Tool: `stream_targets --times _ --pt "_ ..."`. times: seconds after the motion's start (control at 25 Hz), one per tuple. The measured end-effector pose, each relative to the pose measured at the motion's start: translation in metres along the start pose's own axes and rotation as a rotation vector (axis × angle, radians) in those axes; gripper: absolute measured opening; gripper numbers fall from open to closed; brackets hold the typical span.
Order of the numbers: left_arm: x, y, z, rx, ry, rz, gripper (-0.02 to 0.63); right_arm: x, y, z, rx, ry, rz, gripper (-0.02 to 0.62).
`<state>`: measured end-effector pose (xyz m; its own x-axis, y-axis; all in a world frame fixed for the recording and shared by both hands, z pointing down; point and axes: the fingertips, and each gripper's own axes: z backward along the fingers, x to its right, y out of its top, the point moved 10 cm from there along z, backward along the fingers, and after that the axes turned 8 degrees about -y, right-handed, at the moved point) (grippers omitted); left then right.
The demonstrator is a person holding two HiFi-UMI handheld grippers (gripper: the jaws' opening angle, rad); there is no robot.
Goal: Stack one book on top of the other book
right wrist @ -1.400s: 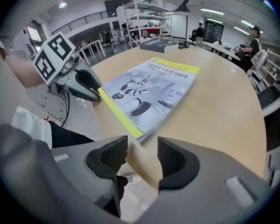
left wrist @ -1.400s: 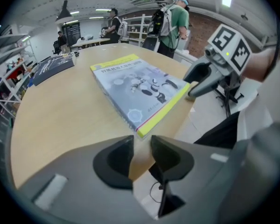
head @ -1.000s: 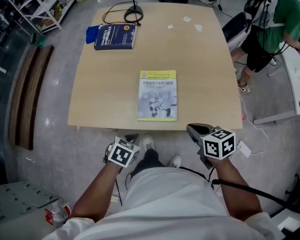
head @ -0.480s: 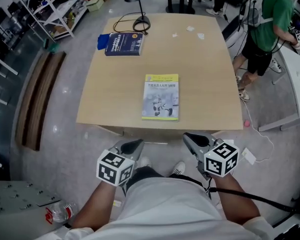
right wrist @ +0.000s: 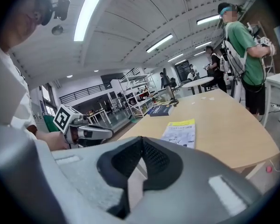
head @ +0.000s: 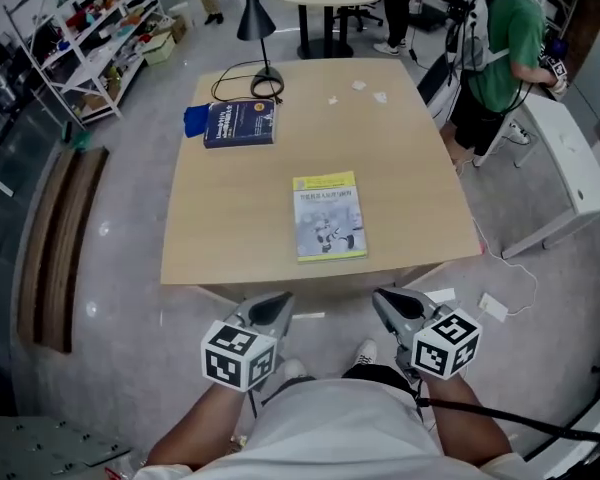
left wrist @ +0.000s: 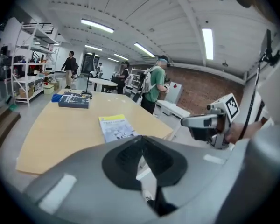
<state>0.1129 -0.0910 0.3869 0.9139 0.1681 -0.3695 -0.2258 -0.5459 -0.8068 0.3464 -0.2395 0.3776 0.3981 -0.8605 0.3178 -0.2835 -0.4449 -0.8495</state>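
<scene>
Closed tight and empty, the left tongs point(head: 278, 302) and right tongs point(head: 384, 300) hang side by side off the near edge of the light wooden counter point(head: 230, 228), touching neither book. The thin book with yellow top band and grey cover point(head: 329, 215) lies flat toward the counter's near edge. The thick dark blue book point(head: 239, 123) lies flat at the far left corner, well apart from it, just beside the black desk lamp base point(head: 268, 80).

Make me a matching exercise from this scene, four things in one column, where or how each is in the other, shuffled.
1 blue book
2 yellow-topped book
3 desk lamp
4 left gripper

A shut, off the near edge of the table
B lying flat, far left corner
C standing at the far edge
D lying flat, toward the near edge

Pairs: 1-B, 2-D, 3-C, 4-A
</scene>
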Motion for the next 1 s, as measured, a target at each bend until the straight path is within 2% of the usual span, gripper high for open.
stream_targets --times 0.16,0.36,0.6,1.0 --pt "-0.011 -0.008 0.009 0.006 -0.043 0.002 0.003 -0.026 -0.008 0.006 0.029 -0.066 -0.019 0.002" --pt "-0.005 -0.012 0.026 0.028 -0.093 -0.009 0.003 -0.042 -0.014 0.013 0.033 -0.100 0.004 0.002" --pt "0.006 -0.018 0.039 0.059 -0.071 0.014 0.003 -0.045 -0.008 0.019 0.026 -0.097 0.051 0.002" --pt "0.031 -0.019 0.021 0.076 -0.038 0.001 0.003 -0.024 -0.008 0.032 0.018 -0.059 0.089 0.000"
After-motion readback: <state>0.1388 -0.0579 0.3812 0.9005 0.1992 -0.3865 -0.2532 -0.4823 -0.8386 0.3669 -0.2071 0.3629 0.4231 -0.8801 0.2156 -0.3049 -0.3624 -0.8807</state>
